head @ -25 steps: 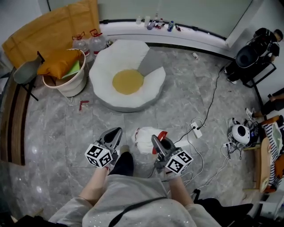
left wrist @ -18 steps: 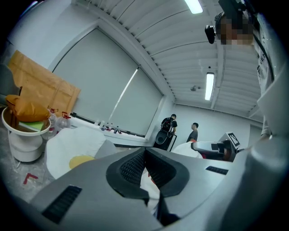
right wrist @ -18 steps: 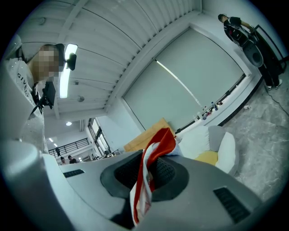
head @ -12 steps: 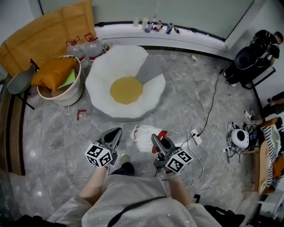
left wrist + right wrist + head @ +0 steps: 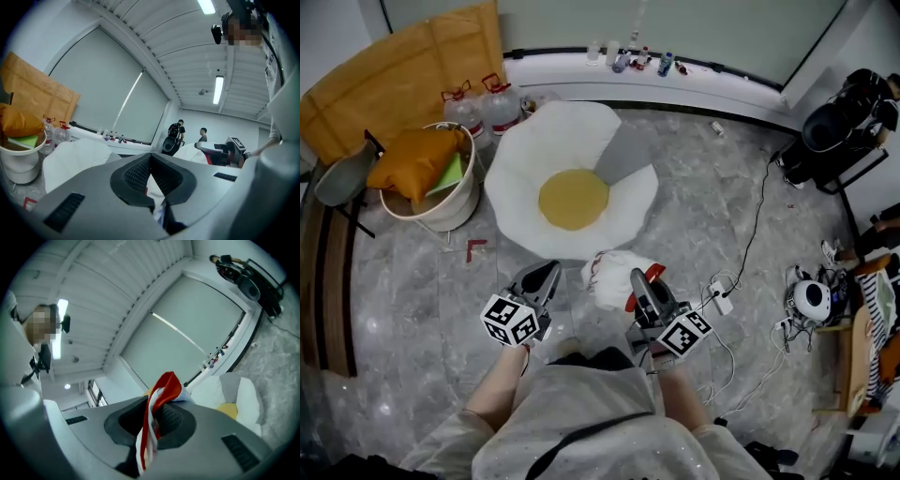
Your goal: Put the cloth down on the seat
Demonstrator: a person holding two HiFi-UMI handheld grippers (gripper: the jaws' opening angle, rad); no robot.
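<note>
The seat (image 5: 525, 178) is a white egg-shaped cushion with a yellow centre, lying on the marble floor ahead of me. The cloth (image 5: 617, 274) is white with red trim and hangs bunched just in front of the seat's near edge. My right gripper (image 5: 639, 284) is shut on the cloth (image 5: 164, 386), whose red edge sticks up between the pads of that gripper (image 5: 157, 416). My left gripper (image 5: 544, 278) hangs to the cloth's left, apart from it, jaws shut (image 5: 150, 161). A white sliver shows in its slit; what it is I cannot tell. The seat (image 5: 77, 152) lies ahead.
A white bucket (image 5: 450, 202) with an orange cushion stands left of the seat, with water bottles (image 5: 483, 105) behind it and a chair (image 5: 342, 173) further left. A power strip (image 5: 719, 293) and cables lie on the floor at the right. Black equipment (image 5: 834, 131) stands far right.
Both grippers and the cloth have moved forward together toward the seat. The cloth now hangs right at the seat's near edge.
</note>
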